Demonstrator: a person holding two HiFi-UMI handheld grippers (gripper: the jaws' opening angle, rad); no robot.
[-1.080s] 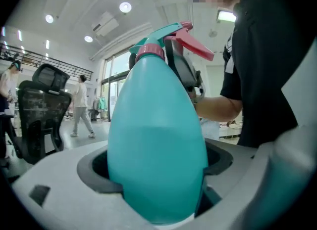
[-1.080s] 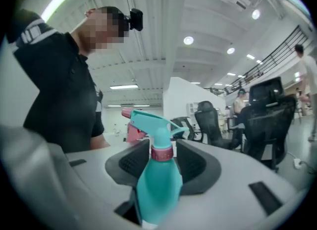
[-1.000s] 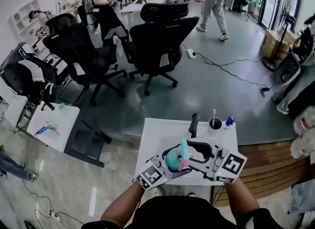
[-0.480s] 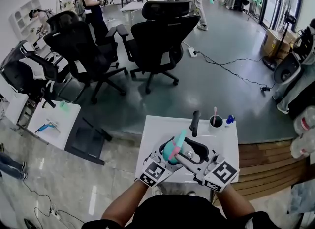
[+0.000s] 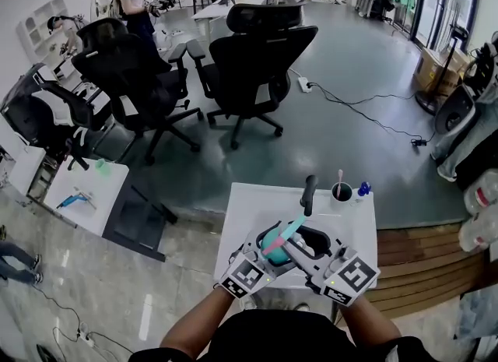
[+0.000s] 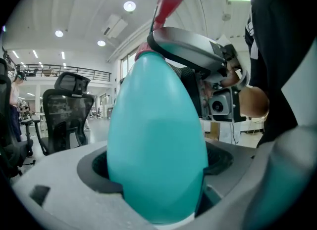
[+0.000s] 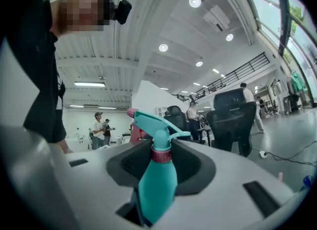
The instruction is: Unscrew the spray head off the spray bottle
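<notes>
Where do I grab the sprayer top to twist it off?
Pinch the pink collar just under the spray head, coming sideways across the spray bottle neck. It's round and likely the screwing part; the nozzle and trigger stick out unevenly.

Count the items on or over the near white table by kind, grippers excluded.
Spray bottle: 1
Black cup: 1
Pink stick in the cup: 1
Black upright cylinder: 1
Small blue object: 1
Total: 5
</notes>
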